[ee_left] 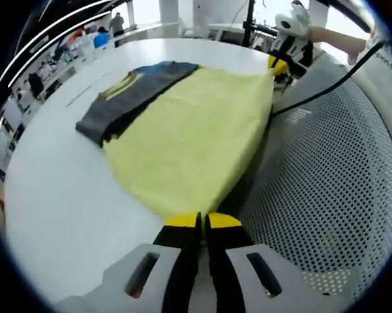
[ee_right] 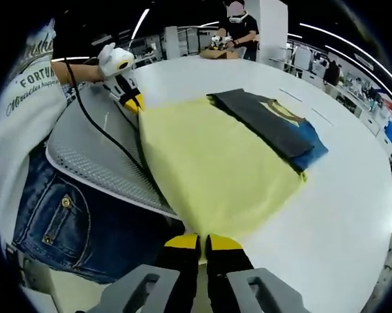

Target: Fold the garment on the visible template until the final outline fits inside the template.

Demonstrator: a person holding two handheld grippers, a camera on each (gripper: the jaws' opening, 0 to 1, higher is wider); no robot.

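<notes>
Yellow shirt (ee_left: 189,143) stretched lengthwise straight ahead between left claw (ee_left: 203,222) and right claw (ee_right: 204,242), each pinched shut on one corner.

1. In the right gripper view, the letters "FORTUN" are printed in dark capitals on the person's white shirt (ee_right: 23,91); the word is cut off where the cloth turns away.
2. Above it on the same shirt, the letters "shi" can be made out in a larger type, and below it a line of smaller script that cannot be read.
3. In the left gripper view, the letters "open" are read on a white surface (ee_left: 386,55) at the right edge.
</notes>
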